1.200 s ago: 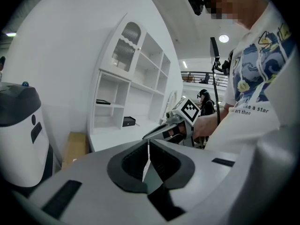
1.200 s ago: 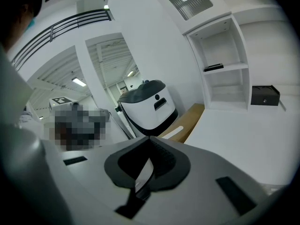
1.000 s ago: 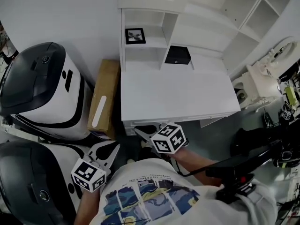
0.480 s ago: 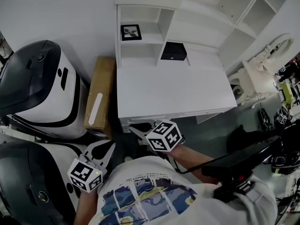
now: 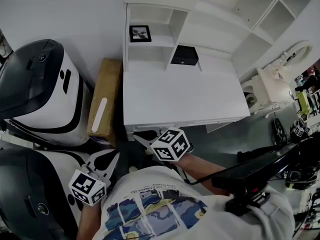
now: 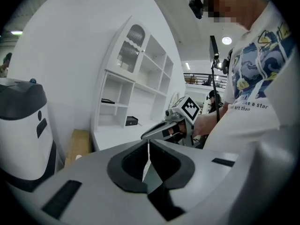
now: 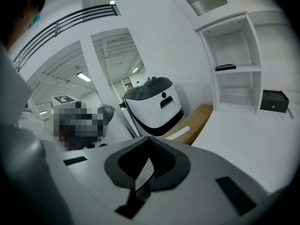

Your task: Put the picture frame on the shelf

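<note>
Both claws, left [image 5: 114,156] and right [image 5: 137,136], are closed tight and hold nothing, near the counter [image 5: 180,99] edge. Since the frame [image 5: 140,33] already stands on the shelf [image 5: 159,44], a needless reach could topple it.

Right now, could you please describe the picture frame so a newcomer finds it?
Look at the white desk's shelf unit. On the left column's shelf lies the small black-edged picture frame. Unlike the solid black box nearby, it shows a white-bordered picture.
</note>
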Tool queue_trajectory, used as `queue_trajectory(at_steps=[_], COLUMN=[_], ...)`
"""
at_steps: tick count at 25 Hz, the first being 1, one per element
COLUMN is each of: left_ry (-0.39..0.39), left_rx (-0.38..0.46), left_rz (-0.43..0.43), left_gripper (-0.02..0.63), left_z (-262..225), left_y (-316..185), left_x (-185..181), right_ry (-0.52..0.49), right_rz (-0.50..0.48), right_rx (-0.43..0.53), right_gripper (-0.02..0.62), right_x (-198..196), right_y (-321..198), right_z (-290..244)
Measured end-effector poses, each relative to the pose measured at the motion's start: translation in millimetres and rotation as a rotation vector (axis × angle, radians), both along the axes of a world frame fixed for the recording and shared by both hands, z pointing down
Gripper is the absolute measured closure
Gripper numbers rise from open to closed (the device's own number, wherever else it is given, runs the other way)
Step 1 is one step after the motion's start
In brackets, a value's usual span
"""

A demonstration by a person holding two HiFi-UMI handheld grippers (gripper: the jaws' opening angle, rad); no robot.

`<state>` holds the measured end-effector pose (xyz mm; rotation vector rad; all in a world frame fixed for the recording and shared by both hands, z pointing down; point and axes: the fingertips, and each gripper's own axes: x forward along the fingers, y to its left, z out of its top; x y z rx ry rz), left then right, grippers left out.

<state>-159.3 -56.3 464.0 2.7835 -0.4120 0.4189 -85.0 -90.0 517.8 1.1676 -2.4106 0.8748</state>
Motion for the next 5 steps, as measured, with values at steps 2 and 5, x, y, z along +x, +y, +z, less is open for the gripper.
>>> queue_trajectory(at_steps=[2,5], left_ry=[-0.002,-0.006], left_rx=[-0.002,-0.002], left_rz=[-0.004,-0.006], left_gripper=[0.584,0.584], left_z=[1.9,3.8], left_y=[-0.9,-2.4], left_x=[-0.1,1.2], right_ry=[0.000,0.001], right_rz=[-0.006,-0.014], right_rx=[0.000,0.002], right_gripper=[0.571,0.571], right_x=[-0.4,0.3], right_y=[-1.5,-3.5], right_z=[1.3,3.2])
